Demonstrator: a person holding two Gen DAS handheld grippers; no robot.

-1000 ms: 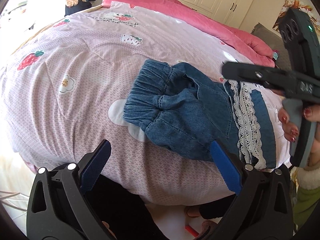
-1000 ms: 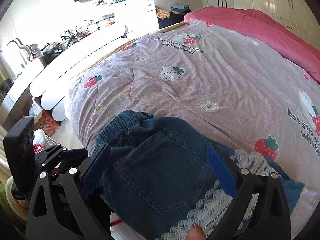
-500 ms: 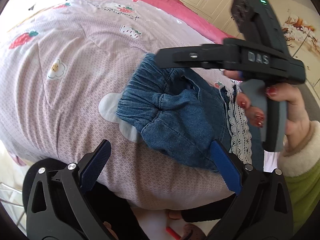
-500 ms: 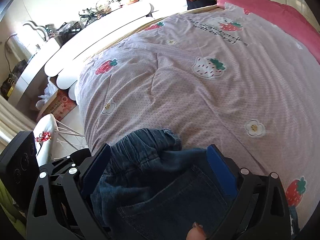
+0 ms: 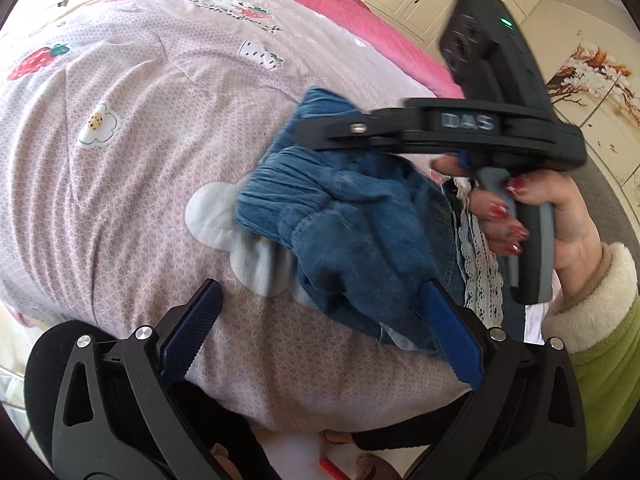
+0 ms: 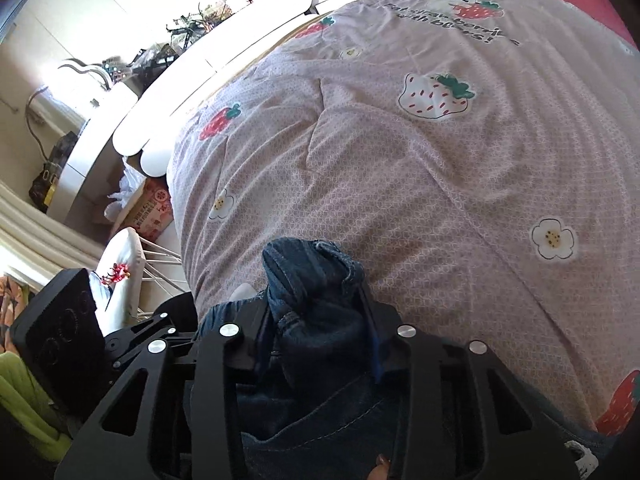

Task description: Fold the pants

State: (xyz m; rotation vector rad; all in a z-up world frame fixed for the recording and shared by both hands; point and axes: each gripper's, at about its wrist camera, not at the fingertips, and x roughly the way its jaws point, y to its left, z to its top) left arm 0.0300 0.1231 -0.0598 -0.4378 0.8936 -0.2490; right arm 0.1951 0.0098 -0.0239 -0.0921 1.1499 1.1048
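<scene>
Denim pants (image 5: 344,216) with a lace-trimmed hem (image 5: 478,256) lie bunched near the front edge of a bed, on a pink quilt (image 5: 132,152) printed with strawberries and flowers. The right gripper (image 6: 316,312), held by a hand (image 5: 540,216) with red-painted nails and a green sleeve with a cream cuff (image 5: 596,300), has its jaws closing on the gathered elastic waistband (image 6: 308,268); denim fills the gap between them and bulges out above. The left gripper (image 5: 320,332) hovers at the bed's front edge with its jaws spread wide; its right blue pad (image 5: 450,336) is touching or just beside the lower fold of the pants, and nothing is pinched. A pink blanket (image 5: 332,4) lies across the far end of the bed.
</scene>
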